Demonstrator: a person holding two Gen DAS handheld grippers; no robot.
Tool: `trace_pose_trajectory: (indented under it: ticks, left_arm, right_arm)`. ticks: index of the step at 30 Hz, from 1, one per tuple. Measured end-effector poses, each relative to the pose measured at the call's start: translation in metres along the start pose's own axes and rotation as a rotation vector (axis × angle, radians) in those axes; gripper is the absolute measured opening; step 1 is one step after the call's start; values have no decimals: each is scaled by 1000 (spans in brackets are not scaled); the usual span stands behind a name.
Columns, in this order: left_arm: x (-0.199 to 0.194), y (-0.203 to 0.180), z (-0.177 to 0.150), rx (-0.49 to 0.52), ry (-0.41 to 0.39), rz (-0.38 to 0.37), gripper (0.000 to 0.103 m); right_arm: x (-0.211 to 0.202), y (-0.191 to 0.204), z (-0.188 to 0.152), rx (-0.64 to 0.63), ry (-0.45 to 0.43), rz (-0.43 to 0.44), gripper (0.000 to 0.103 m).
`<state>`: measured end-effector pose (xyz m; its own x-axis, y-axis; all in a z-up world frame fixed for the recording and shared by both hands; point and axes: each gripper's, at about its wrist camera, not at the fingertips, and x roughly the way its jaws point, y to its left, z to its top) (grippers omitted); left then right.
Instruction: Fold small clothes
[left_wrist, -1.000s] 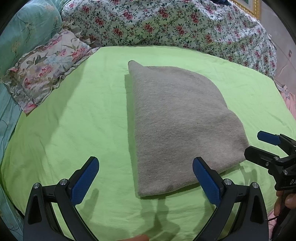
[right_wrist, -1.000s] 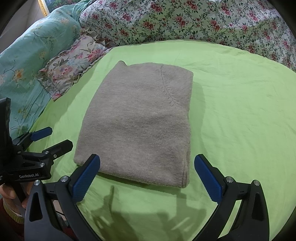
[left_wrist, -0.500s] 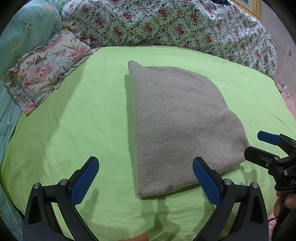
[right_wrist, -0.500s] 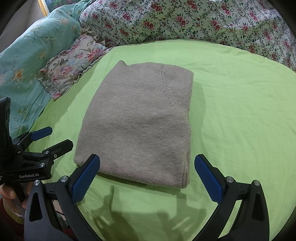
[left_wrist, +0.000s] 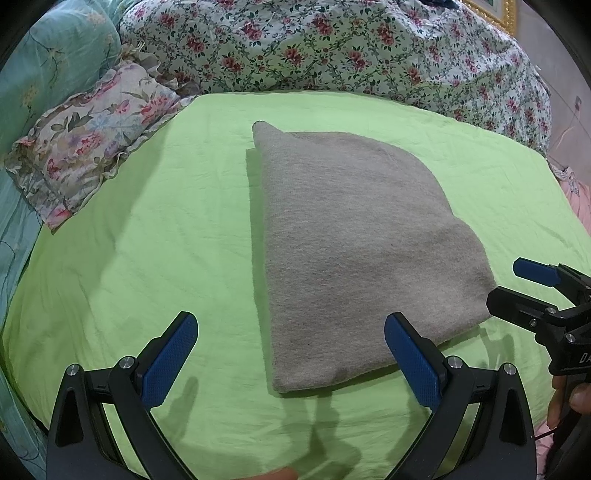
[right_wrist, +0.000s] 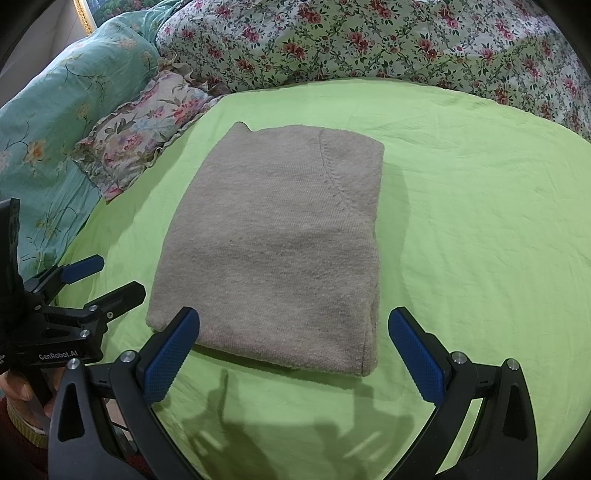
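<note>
A grey-beige knitted garment (left_wrist: 354, 243) lies folded flat into a compact rectangle on the green bedsheet (left_wrist: 147, 258); it also shows in the right wrist view (right_wrist: 280, 251). My left gripper (left_wrist: 291, 354) is open and empty, hovering just in front of the garment's near edge. My right gripper (right_wrist: 295, 350) is open and empty, at the garment's near edge. The right gripper shows at the right of the left wrist view (left_wrist: 517, 284), beside the garment's corner. The left gripper shows at the left of the right wrist view (right_wrist: 107, 277).
A frilled floral pillow (left_wrist: 85, 147) lies at the left of the sheet and a teal pillow (right_wrist: 55, 122) behind it. A flowered quilt (left_wrist: 332, 48) is heaped along the far side. The sheet (right_wrist: 480, 240) is bare right of the garment.
</note>
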<state>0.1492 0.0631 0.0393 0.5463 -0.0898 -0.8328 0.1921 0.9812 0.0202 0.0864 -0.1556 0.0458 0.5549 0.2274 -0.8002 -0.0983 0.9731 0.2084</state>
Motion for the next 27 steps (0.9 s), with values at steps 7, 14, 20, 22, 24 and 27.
trace_pose_trajectory:
  ticks: [7, 14, 20, 22, 24, 27]
  left_arm:
    - [1, 1, 1, 4, 0, -4, 101]
    - [1, 1, 1, 3, -1, -1, 101]
    - [2, 2, 2, 3, 2, -5, 101]
    - [2, 2, 2, 3, 1, -4, 101]
    - [3, 2, 2, 4, 1, -4, 101]
    - [2, 2, 2, 3, 1, -4, 101]
  right_arm:
    - [-1, -3, 1, 3, 0, 2, 102]
    - [-1, -3, 1, 3, 0, 2, 102]
    - [-1, -2, 1, 3, 0, 2, 102]
    - [-1, -2, 0, 5, 0, 1, 102]
    - [-1, -2, 1, 5, 0, 2, 102]
    - [-1, -2, 0, 4, 0, 2, 102]
